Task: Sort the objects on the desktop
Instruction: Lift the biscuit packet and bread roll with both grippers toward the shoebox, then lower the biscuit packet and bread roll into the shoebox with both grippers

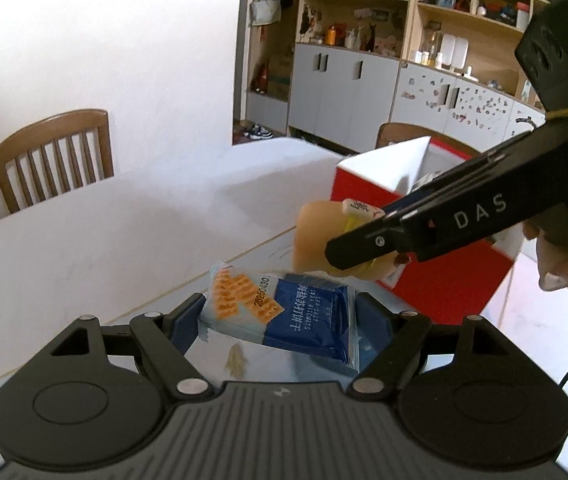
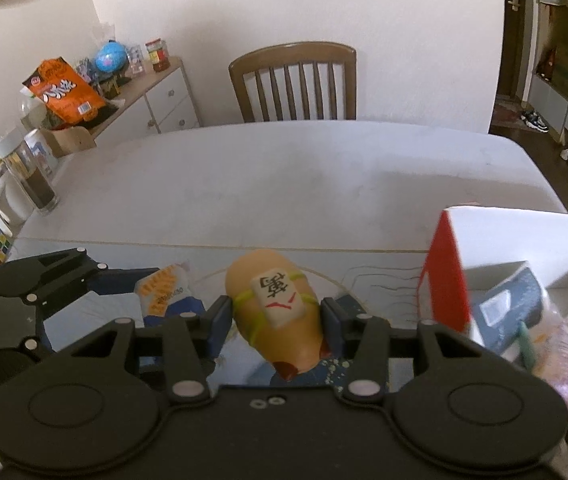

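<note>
Above the near edge of the desk point(image 2: 284, 176), both grippers carry one item each, lifted clear of the surface.

Item 1: biscuit packet point(image 1: 284, 320), blue and white with orange cracker print. Clamped across its width between the pads of the left gripper point(image 1: 284, 326), jaws spread wide because the packet is broad. It lies flat and roughly level, a grip that keeps the soft wrapper from folding.

Item 2: tan bread-shaped squeeze toy point(image 2: 275, 312) with a mahjong tile point(image 2: 281, 294) strapped to its top by yellow-green bands. Clenched at its sides by the right gripper point(image 2: 275, 320), jaws at a middling width and pressed into its flanks. The long axis points away from the camera, so the tile faces up and stays readable. The toy looks soft; its sides may be slightly squeezed, though the blur makes that hard to confirm.

Item 3: red and white box point(image 2: 452, 264), open-topped, standing toward the desk's right side. It already holds several packets and cartons, so it is judged to be the sorting container. Both held items hover near its left wall, the toy nearer than the packet.

Item 4: wooden chair point(image 2: 294, 80), at the desk's far edge. Not involved.

Judgement: both loads appear ready for dropping into the box, toy first.
</note>
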Demonstrator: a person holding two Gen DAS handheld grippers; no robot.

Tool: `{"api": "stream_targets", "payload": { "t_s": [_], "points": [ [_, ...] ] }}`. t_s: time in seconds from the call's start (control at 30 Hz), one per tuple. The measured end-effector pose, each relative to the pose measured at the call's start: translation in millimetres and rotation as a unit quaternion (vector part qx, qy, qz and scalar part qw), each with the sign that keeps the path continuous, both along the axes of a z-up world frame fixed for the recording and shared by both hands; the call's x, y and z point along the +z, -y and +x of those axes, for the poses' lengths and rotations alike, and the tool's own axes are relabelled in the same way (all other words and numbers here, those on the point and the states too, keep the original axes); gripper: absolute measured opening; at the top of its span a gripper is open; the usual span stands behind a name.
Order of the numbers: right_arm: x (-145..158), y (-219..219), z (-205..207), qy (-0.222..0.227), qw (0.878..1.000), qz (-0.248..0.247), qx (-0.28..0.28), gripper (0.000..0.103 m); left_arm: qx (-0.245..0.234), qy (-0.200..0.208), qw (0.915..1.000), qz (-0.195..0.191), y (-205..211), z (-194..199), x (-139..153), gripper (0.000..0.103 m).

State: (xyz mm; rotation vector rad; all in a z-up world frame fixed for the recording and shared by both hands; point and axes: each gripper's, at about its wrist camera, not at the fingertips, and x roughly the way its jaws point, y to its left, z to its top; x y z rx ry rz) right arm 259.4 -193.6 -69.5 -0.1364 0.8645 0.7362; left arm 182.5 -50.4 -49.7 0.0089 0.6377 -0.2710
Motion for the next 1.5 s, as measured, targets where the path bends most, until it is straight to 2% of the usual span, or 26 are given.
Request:
{"api": "stream_targets", "payload": {
  "t_s": [0.33, 0.77, 1.1, 1.5],
  "points": [
    [22, 42, -11, 0.014, 1.000, 0.019, -0.020, 0.048, -0.036, 0.027, 0.9990, 0.003, 44, -4, 35, 0.081],
    [38, 122, 0, 0.033, 0.997, 0.037, -0.062, 0.047, -0.076, 0.046, 0.9960, 0.012, 117, 13, 54, 0.081],
    [35, 180, 21, 0.038, 0.994, 0.034, -0.094, 0.047, -0.102, 0.040, 0.9938, 0.022, 173, 42, 53, 0.081],
    [16, 227, 50, 0.029, 0.993, 0.011, -0.113, 0.047, -0.107, 0.006, 0.9936, 0.036, 221, 83, 31, 0.081]
  ]
}}
